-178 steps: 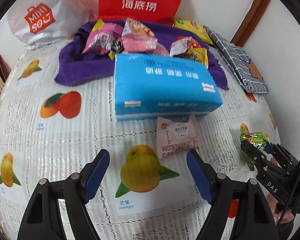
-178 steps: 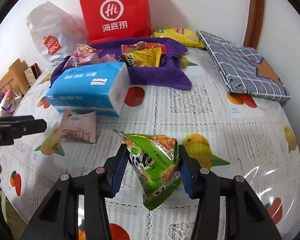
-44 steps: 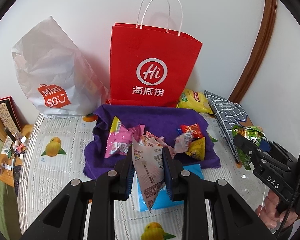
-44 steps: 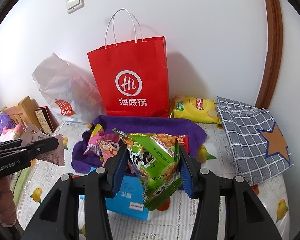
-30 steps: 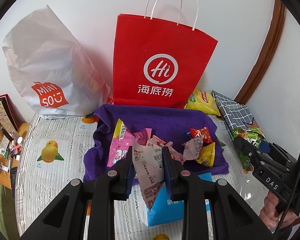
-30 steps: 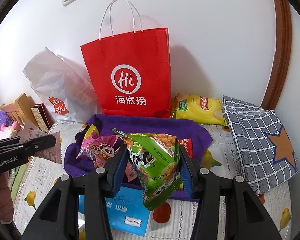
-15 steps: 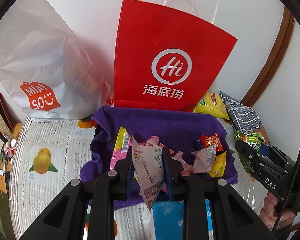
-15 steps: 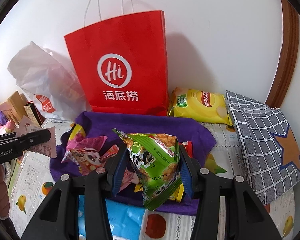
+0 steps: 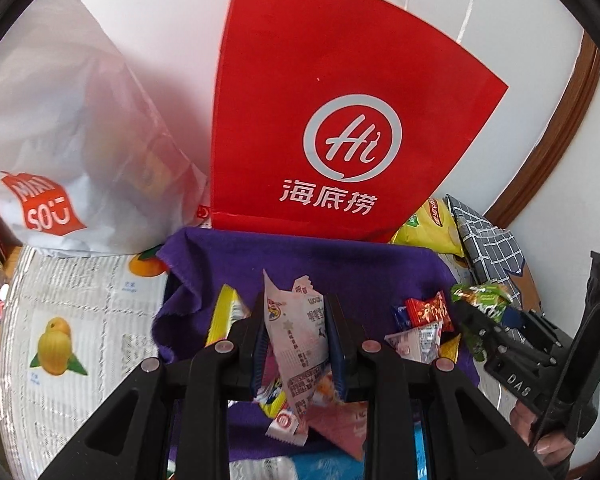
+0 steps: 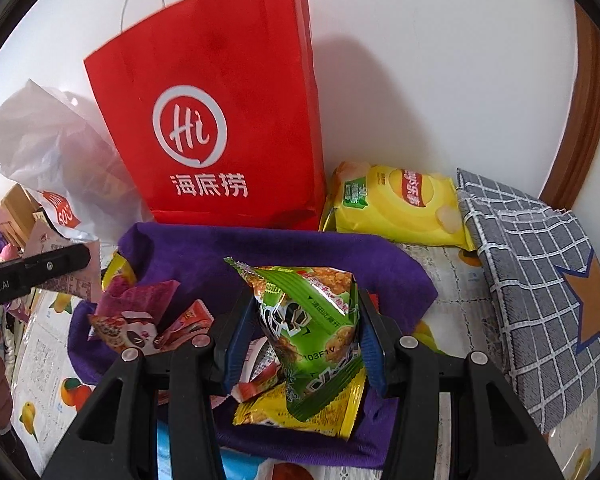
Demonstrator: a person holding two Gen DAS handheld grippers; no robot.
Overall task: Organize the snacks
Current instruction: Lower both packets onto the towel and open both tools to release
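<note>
Overhead, both grippers hang above the purple cloth (image 9: 300, 264), each loaded.

Left gripper (image 9: 296, 344): jaws clenched on a pale pink snack packet (image 9: 296, 340), held upright, its torn top edge poking above the blue pads. The packet's lower end hangs below the fingers. Under it, on the cloth, lie a yellow-edged packet (image 9: 226, 312) at 10 o'clock from the grip and a small red-and-white sachet (image 9: 284, 424) at 6 o'clock.

Right gripper (image 10: 306, 340): jaws clamped on a green snack bag (image 10: 312, 328), upright, its crimped top pointing to 11 o'clock. Directly beneath it on the cloth lies a yellow packet (image 10: 276, 412). At 9 o'clock from the grip, a loose heap: a magenta wrapper (image 10: 136, 296) and a red-and-white wrapper (image 10: 128, 332), touching one another.

In the left wrist view the right gripper shows at 3 o'clock, with the green bag just beside a small red candy packet (image 9: 426, 312) and a clear-and-white sachet (image 9: 416, 340), both on the cloth.

Behind the cloth, at 12 o'clock, a red paper bag (image 10: 220, 120) with a white "Hi" logo stands upright against the wall, its base touching the cloth's far edge. At 10 o'clock, a white Miniso plastic bag (image 9: 60, 140). At 2 o'clock in the right wrist view, a yellow chip bag (image 10: 400, 204) leans by the red bag, touching a grey checked pouch (image 10: 540, 280) with an orange star.

The fruit-print tablecloth (image 9: 80, 320) covers the table. A blue pack (image 9: 320, 468) peeks out at 6 o'clock, mostly hidden.
</note>
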